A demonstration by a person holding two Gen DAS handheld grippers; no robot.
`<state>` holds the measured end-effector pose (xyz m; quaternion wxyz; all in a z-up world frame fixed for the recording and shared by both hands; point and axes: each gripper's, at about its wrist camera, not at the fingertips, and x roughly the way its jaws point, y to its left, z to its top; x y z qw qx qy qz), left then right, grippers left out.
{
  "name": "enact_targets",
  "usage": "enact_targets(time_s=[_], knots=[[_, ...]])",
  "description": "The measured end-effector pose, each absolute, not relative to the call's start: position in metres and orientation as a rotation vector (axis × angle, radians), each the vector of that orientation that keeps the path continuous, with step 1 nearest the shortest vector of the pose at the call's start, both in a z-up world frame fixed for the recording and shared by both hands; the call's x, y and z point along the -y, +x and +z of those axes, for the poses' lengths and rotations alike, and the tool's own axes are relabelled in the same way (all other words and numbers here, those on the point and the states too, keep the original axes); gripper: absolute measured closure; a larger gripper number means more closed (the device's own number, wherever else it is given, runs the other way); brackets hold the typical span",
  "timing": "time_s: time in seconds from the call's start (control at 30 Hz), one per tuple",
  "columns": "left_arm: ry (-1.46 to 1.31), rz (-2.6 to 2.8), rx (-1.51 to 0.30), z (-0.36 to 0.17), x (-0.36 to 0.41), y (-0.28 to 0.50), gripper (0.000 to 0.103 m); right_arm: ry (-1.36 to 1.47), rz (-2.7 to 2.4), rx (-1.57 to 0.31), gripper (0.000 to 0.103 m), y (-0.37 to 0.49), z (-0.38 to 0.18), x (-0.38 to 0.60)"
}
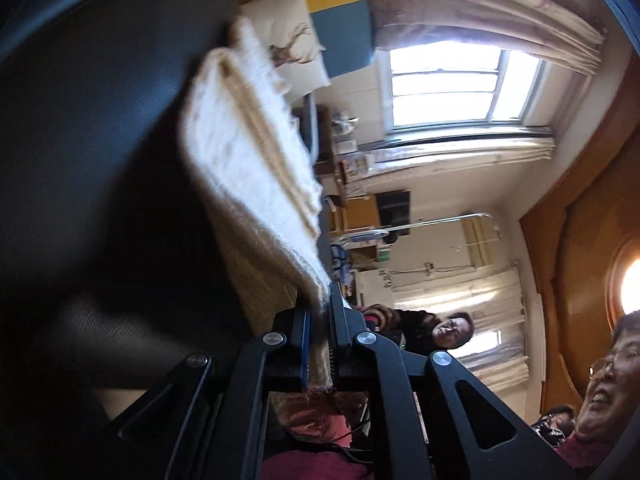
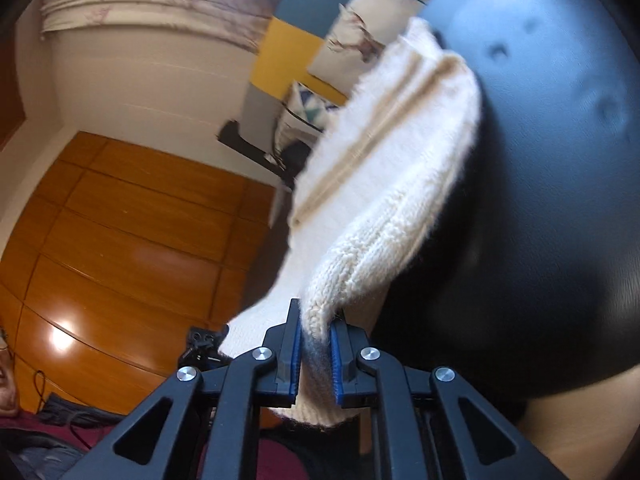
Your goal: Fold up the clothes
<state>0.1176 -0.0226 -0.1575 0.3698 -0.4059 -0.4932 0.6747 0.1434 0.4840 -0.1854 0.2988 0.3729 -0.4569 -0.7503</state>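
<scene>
Two claws were in use, one per hand, and both pinched the same single garment. The left claw (image 1: 320,320) was pressed together on a thin edge of a cream knit sweater (image 1: 248,152), which ran up and away from its jaws in several layered folds with tan stripes. The right claw (image 2: 314,344) was clamped on another, thicker bunch of that sweater (image 2: 384,184), the ribbed knit squeezed between its two blue pads (image 2: 295,364) and a short end poking out behind them. In both views the sweater hung stretched between the claw and a dark, dimpled black surface (image 2: 560,160) lying behind it; whether that surface was a table or a seat could not be told, nor whether the far end of the sweater rested on it.

Behind lay a room: one bright window (image 1: 452,88) with pale curtains (image 1: 480,8), two cushions in the right view, one printed with a deer (image 2: 360,40) and one with triangles (image 2: 308,108), and orange wood panelling (image 2: 120,232). Three people showed in the left view: one near the lower right edge (image 1: 608,384), one farther back (image 1: 444,330), and a third barely visible behind (image 1: 556,420).
</scene>
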Motion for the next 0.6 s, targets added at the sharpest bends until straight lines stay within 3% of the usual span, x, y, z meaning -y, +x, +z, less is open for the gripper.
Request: enact_targets(time_s=[0.3,0.6], knots=[[-0.783,1.718,1.235,-0.099,0.027,0.047,0.096,0.764,-2.030,1.240,0.093,0.075,-0.136,-0.489],[-0.784,1.784,1.191,-0.086,0.010,-0.068,0.096,0.751,-2.126,1.260,0.093,-0.035,-0.113,-0.508]])
